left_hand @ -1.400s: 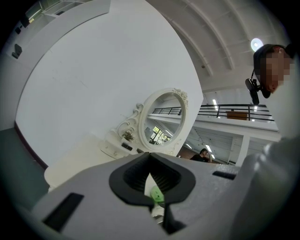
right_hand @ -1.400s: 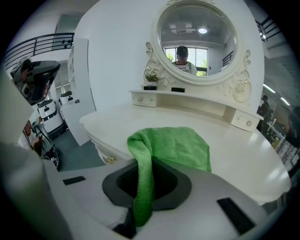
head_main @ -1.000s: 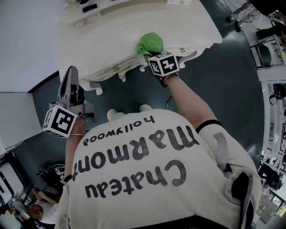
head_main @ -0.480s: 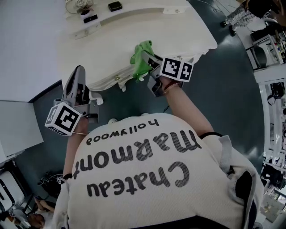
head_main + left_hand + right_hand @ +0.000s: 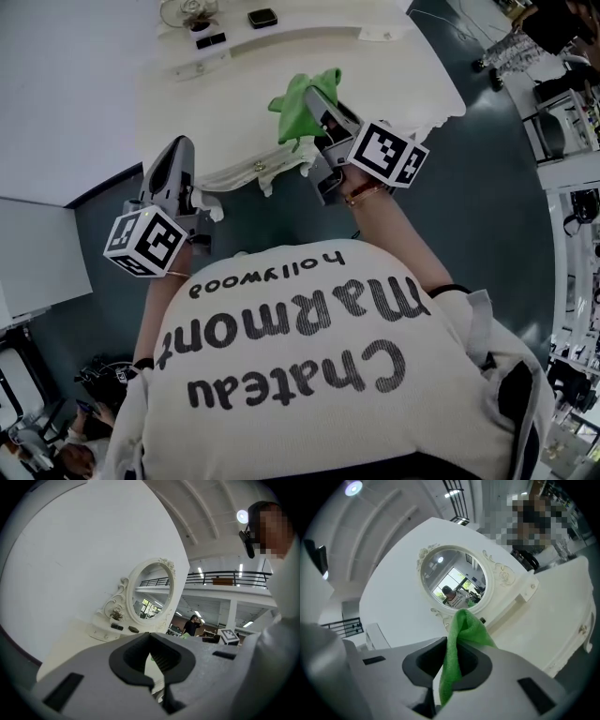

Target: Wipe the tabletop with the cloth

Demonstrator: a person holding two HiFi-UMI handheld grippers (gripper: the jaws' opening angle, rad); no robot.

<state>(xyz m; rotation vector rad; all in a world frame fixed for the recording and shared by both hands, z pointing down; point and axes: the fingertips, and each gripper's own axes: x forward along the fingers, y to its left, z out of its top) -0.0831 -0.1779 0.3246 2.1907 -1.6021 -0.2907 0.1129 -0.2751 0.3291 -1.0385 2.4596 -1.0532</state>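
Cloth point(image 5: 298, 98) has moved. A second ago it lay bunched on the table's front edge under the right gripper point(image 5: 317, 97). Now that gripper has it pinched further in over the table point(image 5: 211, 117). That gripper has also tilted up, and its cube point(image 5: 388, 153) now sits off the front edge. My left gripper point(image 5: 178, 150) has crept a bit toward the table; its pose is the same.

Counts:
- One cloth, green.
- Two grippers.
- One table, white, with a carved front.
- One oval mirror point(image 5: 452, 580) at the table's back.
- One ledge point(image 5: 300, 33) under the mirror, with three small things on it: a dark piece point(image 5: 262, 18), a second dark piece point(image 5: 211, 40) and a pale ornament point(image 5: 192, 11).

Right fingers point(image 5: 504, 672) are clamped on the cloth. One end stands up above them and the rest hangs down through the gap. I can't tell if the cloth touches the tabletop.

Left fingers point(image 5: 93, 677) are closed with nothing between them. They point up past the table's front-left corner, over the dark floor point(image 5: 469, 197) and not over the top.

In the way:
- In the head view, the right gripper covers the cloth's near side.
- Also in the head view, a printed shirt point(image 5: 309, 375) fills the lower half.
- In the right gripper view, the cloth hides the bottom of the mirror frame.
- In the left gripper view, a distant person point(image 5: 192, 624) stands beyond the table.
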